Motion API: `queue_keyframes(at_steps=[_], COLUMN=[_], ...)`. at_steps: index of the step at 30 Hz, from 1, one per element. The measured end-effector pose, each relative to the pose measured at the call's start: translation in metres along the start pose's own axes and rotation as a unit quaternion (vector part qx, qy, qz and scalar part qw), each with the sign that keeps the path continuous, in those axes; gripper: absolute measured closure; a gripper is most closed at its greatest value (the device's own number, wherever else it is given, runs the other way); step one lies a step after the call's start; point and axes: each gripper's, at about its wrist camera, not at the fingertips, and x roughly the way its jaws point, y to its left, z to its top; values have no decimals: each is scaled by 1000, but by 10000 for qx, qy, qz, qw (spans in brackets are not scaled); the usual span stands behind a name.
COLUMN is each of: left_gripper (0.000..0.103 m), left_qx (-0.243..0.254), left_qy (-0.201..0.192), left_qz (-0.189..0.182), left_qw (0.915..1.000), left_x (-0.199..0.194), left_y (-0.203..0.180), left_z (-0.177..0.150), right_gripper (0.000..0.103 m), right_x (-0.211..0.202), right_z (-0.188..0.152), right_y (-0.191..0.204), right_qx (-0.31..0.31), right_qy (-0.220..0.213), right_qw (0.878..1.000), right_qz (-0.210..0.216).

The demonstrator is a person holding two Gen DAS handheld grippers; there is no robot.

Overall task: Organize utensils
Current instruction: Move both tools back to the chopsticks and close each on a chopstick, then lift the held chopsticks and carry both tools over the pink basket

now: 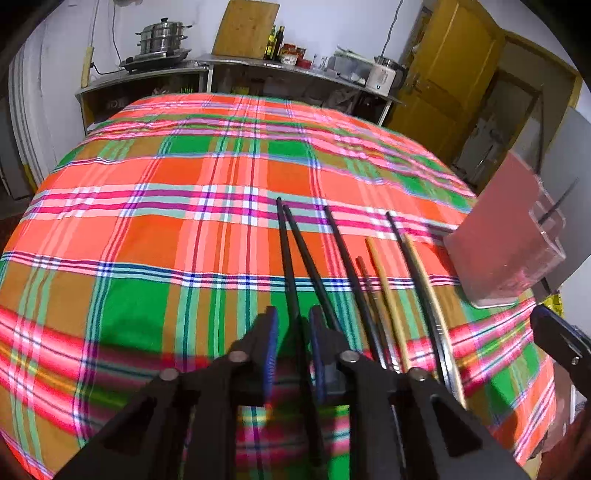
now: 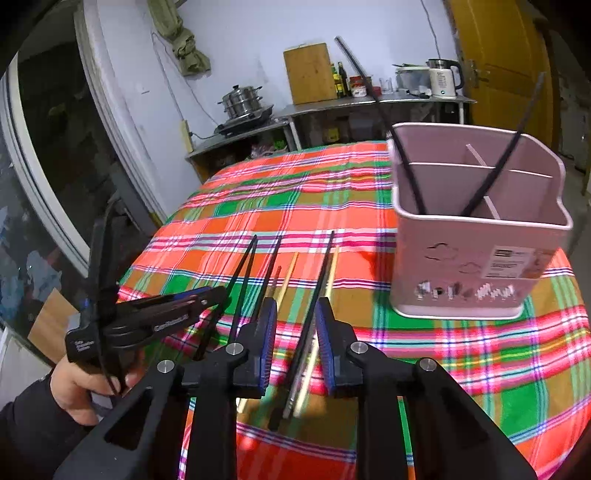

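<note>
Several chopsticks lie side by side on the plaid tablecloth [image 1: 147,221]: black ones [image 1: 286,258] and wooden ones [image 1: 384,288]. My left gripper [image 1: 292,317] is open, its blue pads either side of a black chopstick, low over the cloth. My right gripper [image 2: 296,310] is open, with a black chopstick [image 2: 317,291] and a pale wooden one [image 2: 332,269] between its fingers. The pink divided utensil holder [image 2: 472,258] stands to the right with two black chopsticks [image 2: 491,170] leaning in it. The left gripper also shows in the right wrist view [image 2: 218,295].
A metal counter [image 1: 258,66] along the far wall carries a steamer pot [image 1: 162,37], cutting board [image 1: 245,27], bottles and a kettle [image 2: 443,77]. A yellow door [image 1: 447,74] stands at the right. The table edge curves near both grippers.
</note>
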Motion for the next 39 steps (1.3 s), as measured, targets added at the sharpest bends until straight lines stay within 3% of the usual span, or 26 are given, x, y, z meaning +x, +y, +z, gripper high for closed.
queue_keyframes(at_steps=[2,19,28,35,39], left_gripper=[95,97,91,90,92], left_qx=[76,-618,-593,-230,-80], left_qy=[-60,-194,-17,53,79], left_qz=[53,353,131,200,286], left_qw=[9999,9973,9982,9995,9995], left_x=[0,-26,-14,-4,-2], left_y=[0,59,66,63,61], left_z=[-1,-9,8,17,20], right_gripper=[82,85,85,86,96], right_x=[7,94,136,152,156], right_z=[3,16,22,23,24], right_y=[3,42,53,58,63], right_qx=[-29,-429,-510,-580,-685], right_qy=[41,667,985,1111,1145], right_qw=[10000,9964,9935,9920,9911], right_qz=[22,311,259,155,20])
